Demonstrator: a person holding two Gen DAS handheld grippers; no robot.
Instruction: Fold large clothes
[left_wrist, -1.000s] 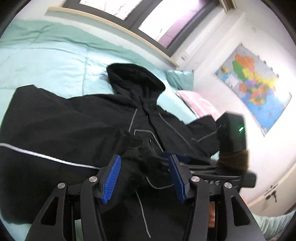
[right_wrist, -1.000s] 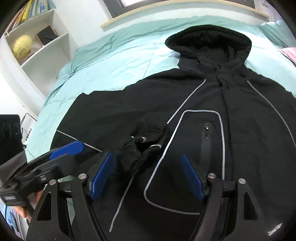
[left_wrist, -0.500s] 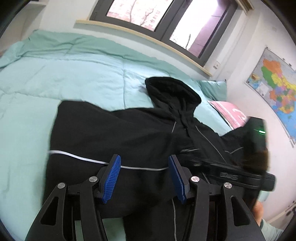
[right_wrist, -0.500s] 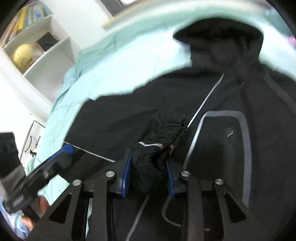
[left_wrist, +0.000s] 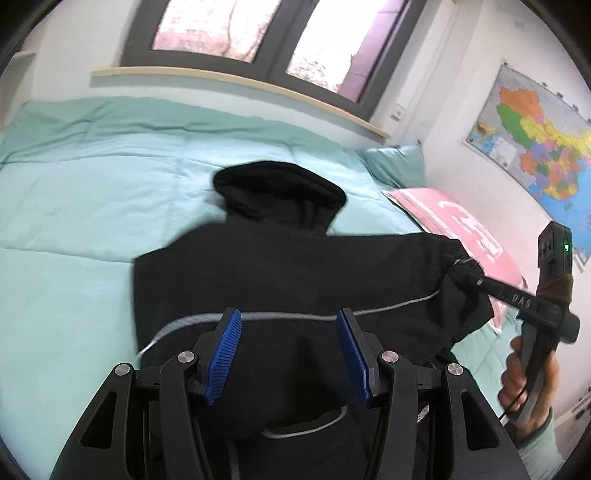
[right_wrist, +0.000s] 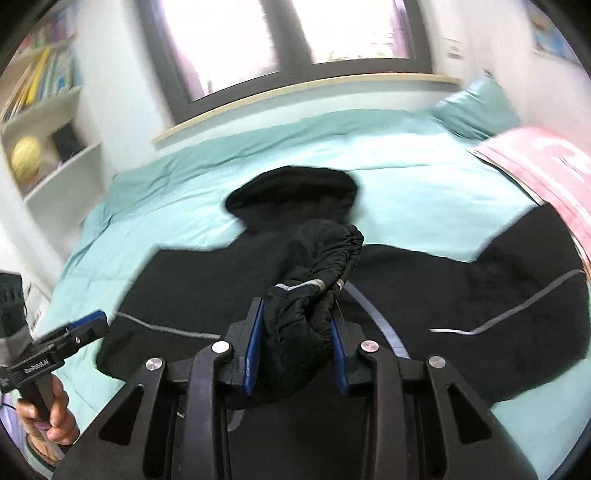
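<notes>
A large black hooded jacket (left_wrist: 288, 273) with grey piping lies on a teal bed, hood (left_wrist: 277, 188) toward the window. My right gripper (right_wrist: 297, 341) is shut on the bunched sleeve cuff (right_wrist: 317, 273) and holds it lifted above the jacket body (right_wrist: 480, 295). In the left wrist view the right gripper (left_wrist: 465, 273) holds that sleeve out to the right. My left gripper (left_wrist: 288, 354) is open and empty over the jacket's lower part; it also shows at the left of the right wrist view (right_wrist: 85, 325).
The teal quilt (left_wrist: 92, 206) covers the bed. A pink pillow (left_wrist: 461, 225) and a teal pillow (left_wrist: 399, 162) lie at the right. A window sill (left_wrist: 240, 85) runs behind, a map (left_wrist: 539, 133) hangs right, white shelves (right_wrist: 55, 147) stand left.
My right gripper closed on the sleeve cuff and lifted it up and to the right, unfolding the sleeve. My left gripper stayed open and drew back toward the hem.
</notes>
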